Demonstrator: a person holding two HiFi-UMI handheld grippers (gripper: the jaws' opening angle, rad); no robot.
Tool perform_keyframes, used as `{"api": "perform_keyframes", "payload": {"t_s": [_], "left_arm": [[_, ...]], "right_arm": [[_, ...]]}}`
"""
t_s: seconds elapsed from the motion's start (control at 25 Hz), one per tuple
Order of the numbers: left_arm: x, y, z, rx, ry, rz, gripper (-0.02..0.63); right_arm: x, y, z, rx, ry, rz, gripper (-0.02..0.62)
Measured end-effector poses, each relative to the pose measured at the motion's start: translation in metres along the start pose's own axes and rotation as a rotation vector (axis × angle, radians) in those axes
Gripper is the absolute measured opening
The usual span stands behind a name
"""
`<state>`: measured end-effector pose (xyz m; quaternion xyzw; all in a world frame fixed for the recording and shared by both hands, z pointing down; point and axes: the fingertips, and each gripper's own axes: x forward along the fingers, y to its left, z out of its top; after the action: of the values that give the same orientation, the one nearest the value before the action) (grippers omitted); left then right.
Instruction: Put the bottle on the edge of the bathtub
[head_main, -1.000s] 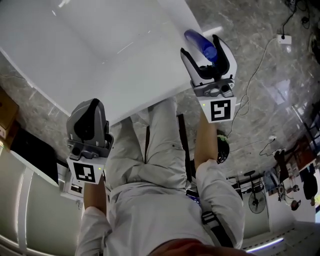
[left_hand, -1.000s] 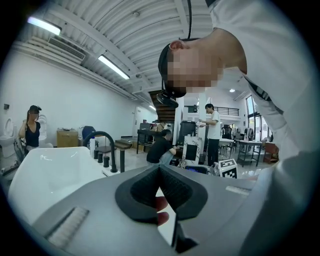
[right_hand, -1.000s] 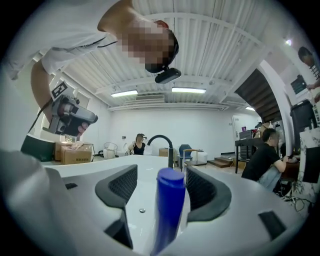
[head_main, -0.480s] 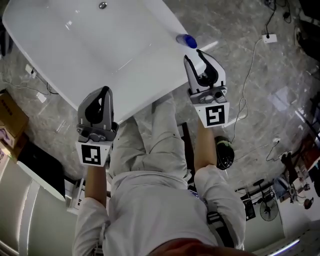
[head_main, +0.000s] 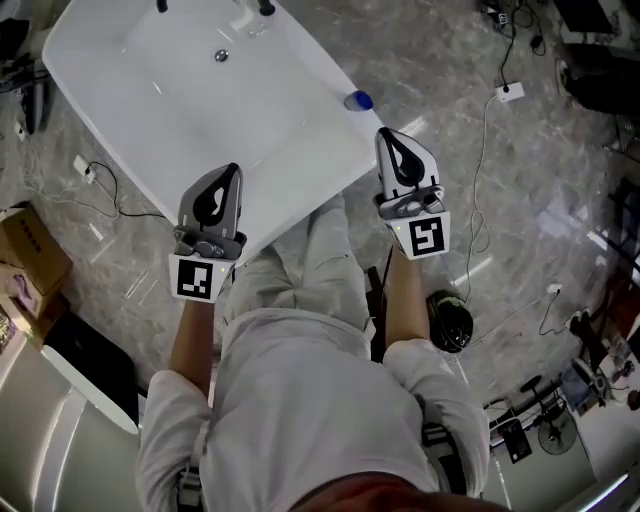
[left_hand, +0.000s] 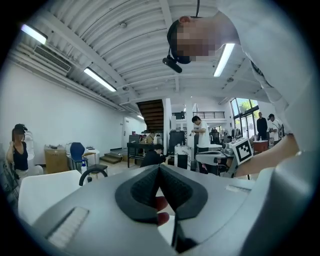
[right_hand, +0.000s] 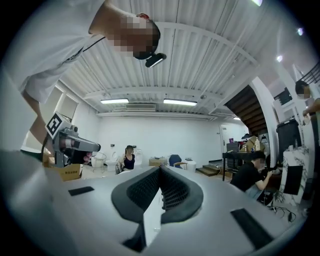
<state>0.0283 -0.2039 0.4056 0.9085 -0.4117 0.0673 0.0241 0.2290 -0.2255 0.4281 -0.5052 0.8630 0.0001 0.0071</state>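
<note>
- the small blue bottle (head_main: 357, 100) is sitting on the far right rim of the glossy white bathtub (head_main: 300, 175), touched by neither tool, so the placement is looking complete
- the grey right gripper (head_main: 388, 140) is hanging near the bottle but clear of it, its jaws pressed together on nothing, which is suggesting the hand has no further grip to make
- the grey left gripper (head_main: 231, 176) is hovering over the tub's near edge, well apart from the bottle, jaws likewise closed and empty, apparently idling as the spare hand
- the person is standing at the tub's near end, both tools pointing away from the body
</note>
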Motion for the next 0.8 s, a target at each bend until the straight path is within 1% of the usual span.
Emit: {"api": "perform_keyframes", "payload": {"t_s": [0.12, 0.28, 0.36, 0.56, 0.68, 0.8], "left_arm": [[-0.005, -0.001, 0.010, -0.016, 0.010, -0.015, -0.003], [-0.012, -0.005, 0.025, -0.045, 0.011, -0.023, -0.003], [-0.020, -0.007, 0.034, -0.050, 0.004, -0.039, -0.003], [-0.049, -0.017, 0.047, -0.029, 0.003, -0.107, -0.003], [-0.066, -0.023, 0.054, -0.059, 0.002, -0.123, -0.003], [-0.087, -0.021, 0.058, -0.099, 0.005, -0.115, -0.003]], "right_arm": [[-0.015, 0.005, 0.014, -0.006, 0.038, -0.012, 0.002], [-0.034, 0.020, 0.041, -0.014, 0.075, -0.050, 0.000], [-0.042, 0.034, 0.058, -0.018, 0.072, -0.064, 0.000], [-0.059, 0.077, 0.096, -0.030, 0.042, -0.078, 0.000], [-0.073, 0.101, 0.112, -0.023, 0.027, -0.105, 0.000], [-0.087, 0.126, 0.118, -0.021, 0.030, -0.130, 0.000]]}}
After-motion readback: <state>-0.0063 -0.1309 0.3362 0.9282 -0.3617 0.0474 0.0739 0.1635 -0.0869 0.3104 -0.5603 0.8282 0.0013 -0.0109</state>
